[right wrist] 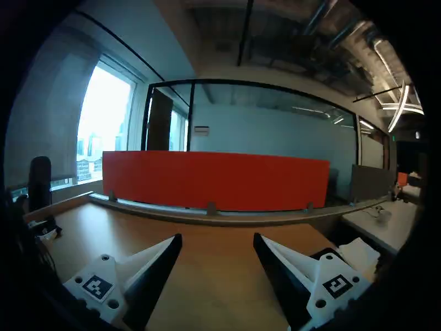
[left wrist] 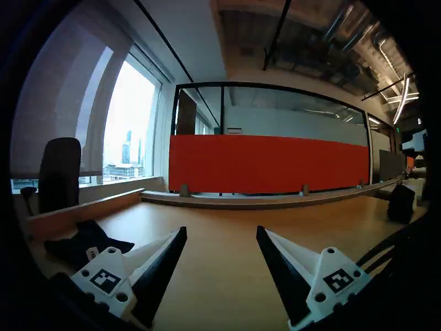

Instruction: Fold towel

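Hovering over open desk (left wrist: 220,259), your left gripper (left wrist: 220,229) and right gripper (right wrist: 217,236) both gape empty; a dark cloth (left wrist: 82,243) lies near the left edge, a red divider (left wrist: 264,164) ahead.

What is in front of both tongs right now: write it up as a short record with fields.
left tongs: open, empty, above the wooden desk
right tongs: open, empty, above the same desk
towel: probably the dark cloth, crumpled on the desk beside the left tongs, not gripped
backdrop: orange divider along the desk's far edge
other: black chair by the window; dark object at the desk's right side
task state: folding not yet begun
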The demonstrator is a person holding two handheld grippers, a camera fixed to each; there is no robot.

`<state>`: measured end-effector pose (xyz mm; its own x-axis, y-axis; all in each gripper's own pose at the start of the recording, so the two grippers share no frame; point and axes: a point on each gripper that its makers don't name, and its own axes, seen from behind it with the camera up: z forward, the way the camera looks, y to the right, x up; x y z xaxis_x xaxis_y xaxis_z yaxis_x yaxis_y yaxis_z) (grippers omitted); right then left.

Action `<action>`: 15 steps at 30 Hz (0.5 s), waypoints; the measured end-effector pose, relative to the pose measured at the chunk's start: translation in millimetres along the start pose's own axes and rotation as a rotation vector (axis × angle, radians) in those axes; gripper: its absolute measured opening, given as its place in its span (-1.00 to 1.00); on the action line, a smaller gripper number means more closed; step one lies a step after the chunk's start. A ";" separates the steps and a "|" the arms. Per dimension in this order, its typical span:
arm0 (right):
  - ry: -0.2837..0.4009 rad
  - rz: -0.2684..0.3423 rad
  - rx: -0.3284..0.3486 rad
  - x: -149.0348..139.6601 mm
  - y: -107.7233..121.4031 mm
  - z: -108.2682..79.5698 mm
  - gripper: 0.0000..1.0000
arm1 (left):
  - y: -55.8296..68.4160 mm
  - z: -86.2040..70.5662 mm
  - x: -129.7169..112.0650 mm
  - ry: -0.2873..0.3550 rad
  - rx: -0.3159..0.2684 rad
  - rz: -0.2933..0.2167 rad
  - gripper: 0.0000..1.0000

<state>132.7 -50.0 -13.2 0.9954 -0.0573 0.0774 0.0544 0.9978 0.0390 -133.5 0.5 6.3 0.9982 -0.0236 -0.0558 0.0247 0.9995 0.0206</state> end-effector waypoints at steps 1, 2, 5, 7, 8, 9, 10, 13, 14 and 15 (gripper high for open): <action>-0.001 0.001 0.000 -0.3 0.2 -0.1 1.00 | 0.3 0.6 -0.5 0.000 0.000 0.005 0.87; -0.003 0.002 0.001 -0.6 0.3 -0.2 1.00 | 0.6 1.3 -1.0 0.000 0.001 0.010 0.87; -0.004 0.004 0.001 -2.7 1.0 -0.3 1.00 | 3.2 2.5 -2.7 0.000 -0.001 0.024 0.87; -0.005 0.004 -0.001 -3.2 2.0 0.0 1.00 | 3.8 3.1 -4.7 -0.007 -0.001 0.027 0.87; -0.006 0.003 -0.003 -3.0 2.6 0.1 1.00 | 3.5 3.4 -6.0 -0.012 0.000 0.026 0.87; -0.007 0.002 -0.004 -2.7 3.2 0.3 1.00 | 3.1 3.6 -7.3 -0.017 0.001 0.025 0.87; -0.007 0.001 -0.005 -2.1 3.4 0.4 1.00 | 2.2 3.7 -8.0 -0.020 0.004 0.026 0.87; -0.006 0.001 -0.005 -0.9 3.5 0.9 1.00 | 0.6 4.0 -9.5 -0.025 0.010 0.027 0.87; -0.006 0.002 -0.005 -0.8 3.3 1.1 1.00 | 0.6 4.3 -9.7 -0.025 0.009 0.027 0.87; -0.006 0.002 -0.005 -0.5 3.0 1.3 1.00 | 0.6 4.5 -9.9 -0.026 0.009 0.027 0.87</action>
<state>132.2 -47.0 -11.8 0.9950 -0.0553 0.0834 0.0526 0.9980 0.0343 -143.1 1.2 11.3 0.9996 0.0025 -0.0296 -0.0016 0.9995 0.0304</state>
